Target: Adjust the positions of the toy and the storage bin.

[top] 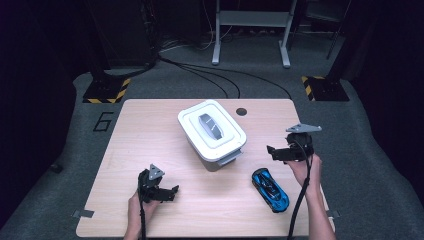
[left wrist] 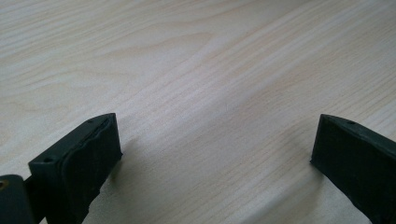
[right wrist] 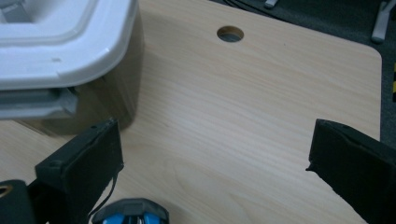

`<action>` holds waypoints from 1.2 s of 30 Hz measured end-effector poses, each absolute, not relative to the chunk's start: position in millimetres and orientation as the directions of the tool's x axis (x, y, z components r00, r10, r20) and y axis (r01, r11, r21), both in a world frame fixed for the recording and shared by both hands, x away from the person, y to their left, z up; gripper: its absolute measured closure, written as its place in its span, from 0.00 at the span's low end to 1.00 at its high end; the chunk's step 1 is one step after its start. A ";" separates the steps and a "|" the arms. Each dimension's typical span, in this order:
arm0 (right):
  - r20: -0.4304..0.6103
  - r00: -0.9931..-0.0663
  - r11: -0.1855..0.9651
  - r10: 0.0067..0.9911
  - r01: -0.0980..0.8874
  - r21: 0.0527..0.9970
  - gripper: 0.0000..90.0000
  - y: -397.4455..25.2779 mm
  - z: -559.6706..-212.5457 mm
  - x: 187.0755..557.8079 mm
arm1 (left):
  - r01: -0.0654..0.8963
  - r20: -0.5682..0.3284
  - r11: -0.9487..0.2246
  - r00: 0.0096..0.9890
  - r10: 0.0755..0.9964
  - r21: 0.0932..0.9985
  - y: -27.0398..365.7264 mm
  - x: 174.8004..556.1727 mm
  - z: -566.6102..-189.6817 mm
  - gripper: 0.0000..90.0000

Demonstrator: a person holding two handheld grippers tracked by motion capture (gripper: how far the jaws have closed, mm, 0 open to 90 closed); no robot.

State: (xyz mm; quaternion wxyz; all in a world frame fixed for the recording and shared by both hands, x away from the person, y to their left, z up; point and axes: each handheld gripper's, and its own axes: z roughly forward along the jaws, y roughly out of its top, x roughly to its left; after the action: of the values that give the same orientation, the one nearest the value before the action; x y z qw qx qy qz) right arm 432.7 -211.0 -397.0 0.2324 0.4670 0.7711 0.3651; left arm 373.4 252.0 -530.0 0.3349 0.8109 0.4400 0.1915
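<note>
Beside the blue toy car (top: 270, 189), both the right tool (top: 272, 152) and left tool (top: 172, 191) gape wide, empty.

Both grippers are black: the left gripper (top: 172, 191) and right gripper (top: 270, 151) each carry a grey three-cornered plate on top and trail a black cable; forearms bare.

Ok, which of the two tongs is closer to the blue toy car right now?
The right tongs, held just above and right of the blue toy car. The left tongs sit across the table, on the far side of the white lidded box.
</note>
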 end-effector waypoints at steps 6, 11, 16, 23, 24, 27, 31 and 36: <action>-0.021 -0.509 0.323 0.860 0.513 0.795 0.02 -184.0 -375.1 440.0 | 0.584 0.018 -0.390 0.540 0.841 0.712 252.1 373.4 -530.1 0.01; -0.033 -0.545 0.354 0.838 0.496 0.793 0.02 -163.3 -367.8 444.6 | 0.586 0.015 -0.387 0.539 0.842 0.712 251.9 373.3 -530.2 0.01; -0.036 -0.575 0.376 0.817 0.486 0.789 0.01 -143.2 -363.2 449.6 | 0.582 0.022 -0.394 0.543 0.840 0.711 252.2 373.5 -530.0 0.01; -0.018 -0.640 0.411 0.768 0.472 0.780 0.02 -105.8 -367.5 461.2 | 0.586 0.013 -0.386 0.539 0.842 0.713 251.5 373.0 -529.9 0.02; -0.018 -0.640 0.411 0.768 0.472 0.780 0.02 -105.8 -367.5 461.2 | 0.586 0.013 -0.386 0.539 0.842 0.713 251.5 373.0 -529.9 0.02; -0.033 -0.681 0.449 0.732 0.445 0.775 0.12 -81.2 -374.0 467.9 | 0.586 0.014 -0.387 0.540 0.842 0.712 251.5 373.0 -529.8 0.02; -0.052 -0.702 0.469 0.711 0.418 0.778 0.27 -59.7 -378.9 472.1 | 0.585 0.013 -0.386 0.540 0.841 0.713 251.5 372.9 -529.9 0.02; -0.059 -0.710 0.496 0.702 0.428 0.756 0.42 -45.2 -384.0 476.9 | 0.585 0.013 -0.387 0.540 0.841 0.713 251.4 372.9 -529.9 0.02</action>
State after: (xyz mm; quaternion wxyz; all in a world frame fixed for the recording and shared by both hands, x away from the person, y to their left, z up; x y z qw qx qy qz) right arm 476.9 -45.2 -384.0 0.1831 0.3342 0.8452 0.3746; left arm 372.9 251.4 -529.9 0.3363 0.8106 0.4398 0.1907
